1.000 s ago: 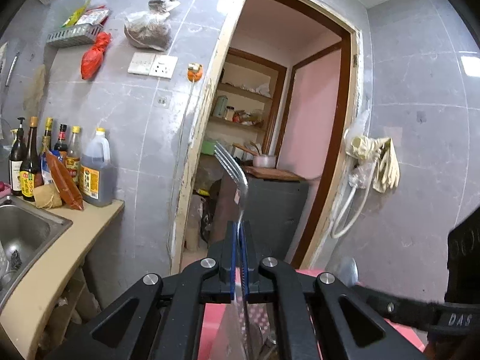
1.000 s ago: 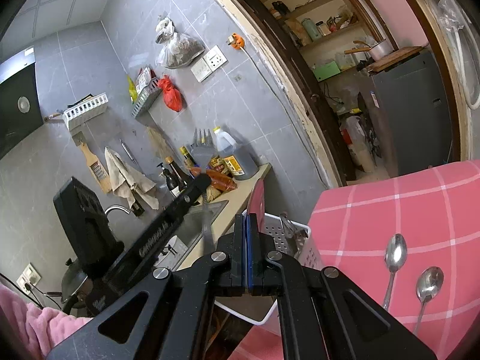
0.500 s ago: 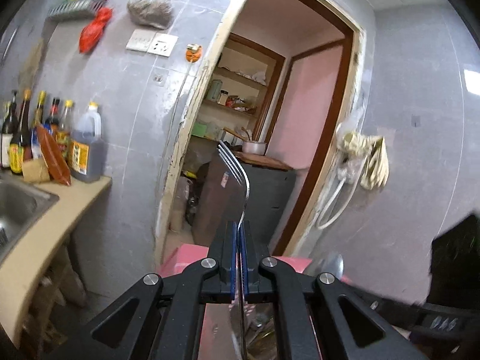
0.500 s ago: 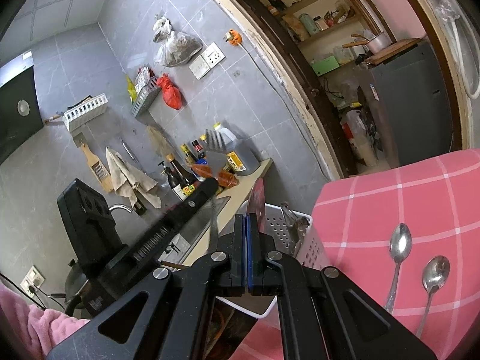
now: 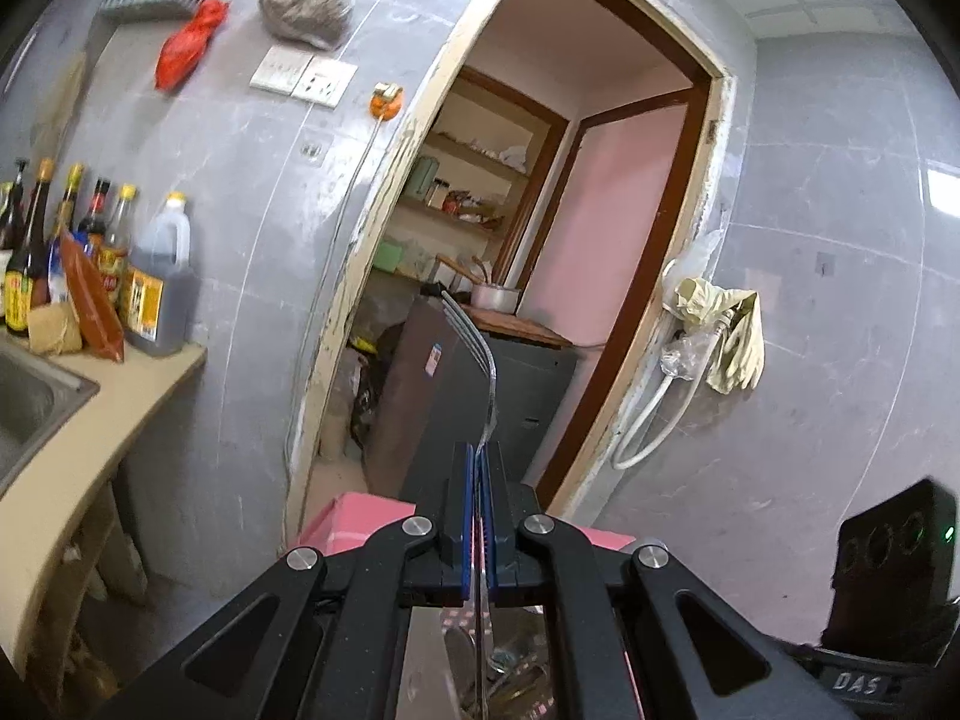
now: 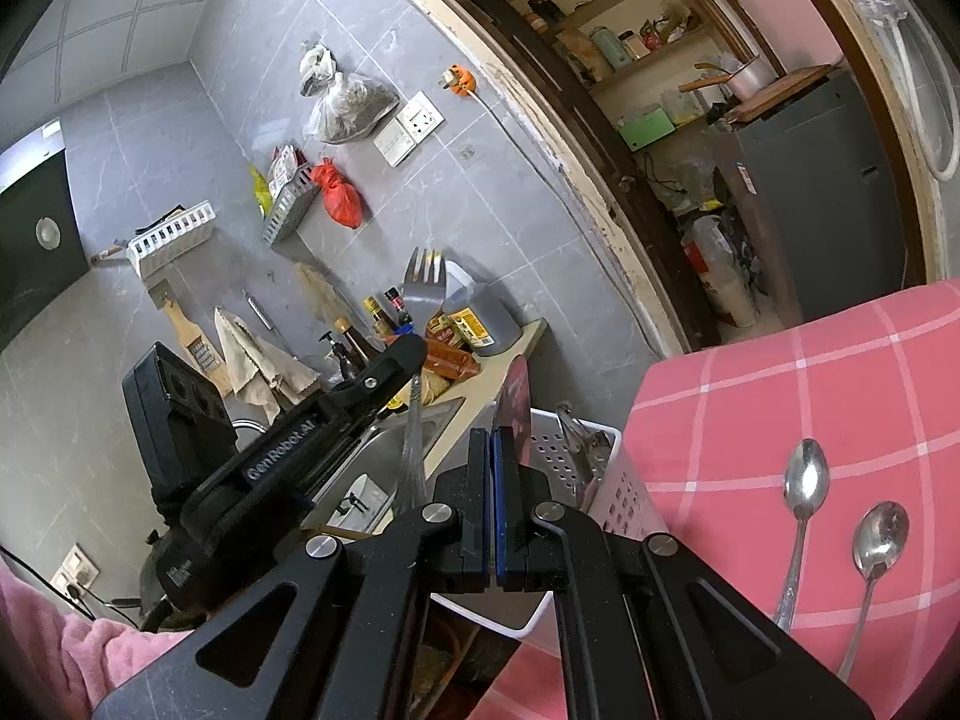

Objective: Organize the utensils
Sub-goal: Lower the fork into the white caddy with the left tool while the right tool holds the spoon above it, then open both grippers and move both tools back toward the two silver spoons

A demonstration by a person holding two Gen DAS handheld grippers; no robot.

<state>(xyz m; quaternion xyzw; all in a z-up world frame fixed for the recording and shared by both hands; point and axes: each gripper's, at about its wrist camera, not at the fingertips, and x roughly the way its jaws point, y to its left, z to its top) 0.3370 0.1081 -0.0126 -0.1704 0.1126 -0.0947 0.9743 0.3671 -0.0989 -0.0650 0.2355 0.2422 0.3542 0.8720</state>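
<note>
My left gripper [image 5: 479, 468] is shut on a metal fork [image 5: 474, 342], held upright with tines up. The fork [image 6: 423, 285] and left gripper [image 6: 414, 360] also show in the right wrist view, above the white perforated utensil basket [image 6: 600, 480]. My right gripper [image 6: 495, 450] is shut on a flat dark reddish blade-like utensil [image 6: 515, 402] that sticks up between the pads. Two spoons [image 6: 804, 492] [image 6: 879, 546] lie on the pink checked tablecloth [image 6: 810, 372] at the right. More utensils lie below the left gripper [image 5: 510, 678].
A counter [image 5: 90, 420] with a steel sink [image 5: 24, 396] and sauce bottles [image 5: 150, 294] stands at the left. A doorway [image 5: 540, 240] opens onto a grey cabinet [image 5: 480, 402]. Bags and racks hang on the tiled wall [image 6: 336, 108].
The left gripper with the fork has tilted and swung slightly right, so the counter slid left in its view. The right gripper has barely moved.
</note>
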